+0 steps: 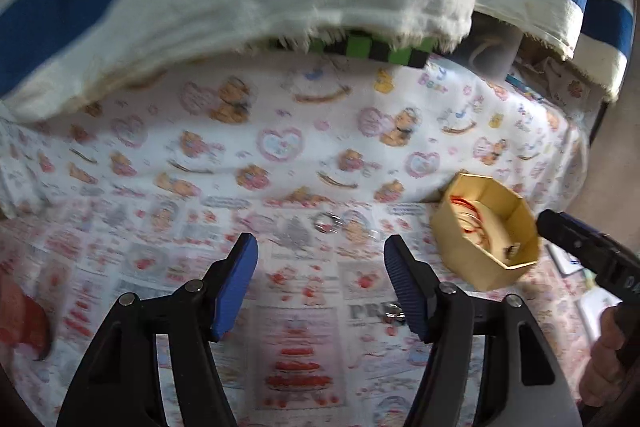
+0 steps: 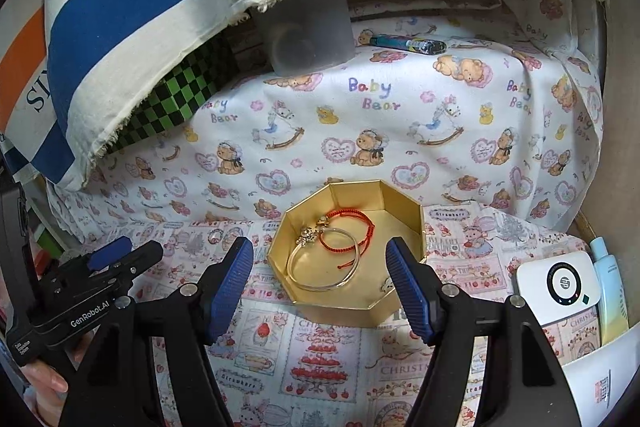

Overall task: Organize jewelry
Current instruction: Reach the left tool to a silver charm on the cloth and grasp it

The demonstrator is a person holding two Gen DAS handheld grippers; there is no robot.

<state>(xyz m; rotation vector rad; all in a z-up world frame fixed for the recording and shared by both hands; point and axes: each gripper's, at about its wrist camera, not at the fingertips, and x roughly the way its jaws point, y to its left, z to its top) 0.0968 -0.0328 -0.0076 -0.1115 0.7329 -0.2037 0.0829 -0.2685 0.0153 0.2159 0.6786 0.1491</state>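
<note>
A gold octagonal box (image 2: 400, 211) sits on the printed cloth and holds a red cord bracelet (image 2: 362, 221), a silver bangle (image 2: 316, 285) and a small earring (image 2: 387, 283). My right gripper (image 2: 320, 279) hovers open just in front of the box, its pads touching nothing. A silver ring (image 1: 328, 221) lies on the cloth ahead of my left gripper (image 1: 320, 283), which is open and empty. A second small silver piece (image 1: 394, 317) rests by its right finger. The box (image 1: 486, 231) lies to the right in the left wrist view. The ring (image 2: 215, 235) and left gripper (image 2: 128, 253) also show in the right wrist view.
A blue-and-white striped cloth (image 2: 160, 7) overhangs the back. Under it stand a clear plastic container (image 2: 308, 39) and a green checkered box (image 2: 180, 99). A pen (image 2: 408, 45) lies at the back; a white device (image 2: 560, 283) and a bottle (image 2: 608, 291) sit at the right edge.
</note>
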